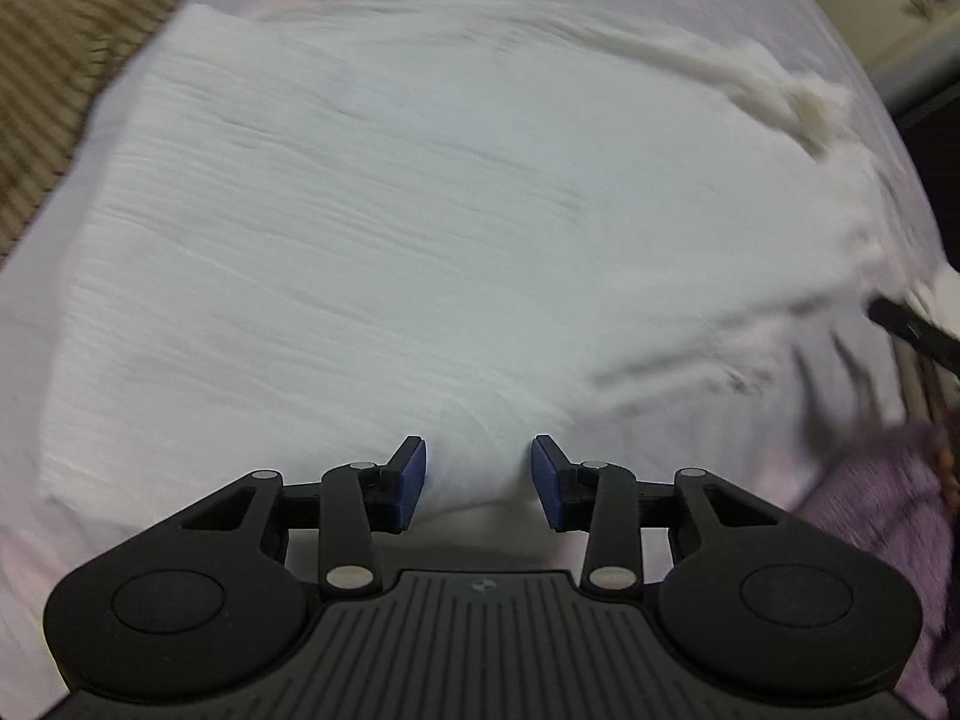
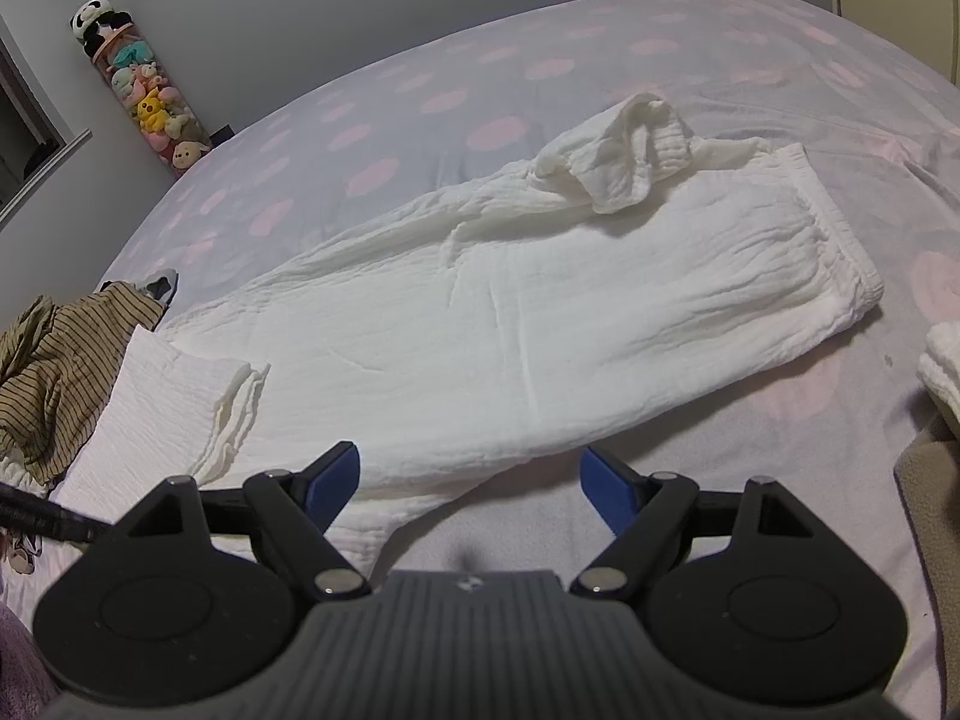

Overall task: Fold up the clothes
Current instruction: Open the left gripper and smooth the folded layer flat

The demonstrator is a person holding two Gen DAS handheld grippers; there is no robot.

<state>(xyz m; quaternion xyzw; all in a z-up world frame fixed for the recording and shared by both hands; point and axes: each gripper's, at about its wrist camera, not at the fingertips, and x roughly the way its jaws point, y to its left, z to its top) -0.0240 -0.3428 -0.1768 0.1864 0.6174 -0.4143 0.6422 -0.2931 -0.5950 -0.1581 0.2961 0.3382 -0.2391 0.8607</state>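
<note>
White crinkled trousers (image 2: 540, 312) lie flat across the bed, waistband (image 2: 840, 228) at the right. One leg end is folded back into a layered flap (image 2: 180, 396) at the left, and a bunched part (image 2: 630, 150) rests on top at the back. In the left wrist view the same white cloth (image 1: 390, 210) fills the frame, blurred. My left gripper (image 1: 478, 468) points steeply down over its near edge, with the blue pads (image 1: 414, 474) apart and not pressing the cloth. My right gripper (image 2: 471, 480) is open wide above the trousers' near edge, holding nothing.
A brown striped garment (image 2: 54, 372) lies at the left, next to the folded flap. The bed sheet (image 2: 480, 60) is lilac with pink dots. Purple fluffy fabric (image 1: 882, 510) lies at the near right of the left view. More white cloth (image 2: 942, 360) and beige fleece (image 2: 930, 480) sit at the right edge. A tube of plush toys (image 2: 144, 90) stands by the wall.
</note>
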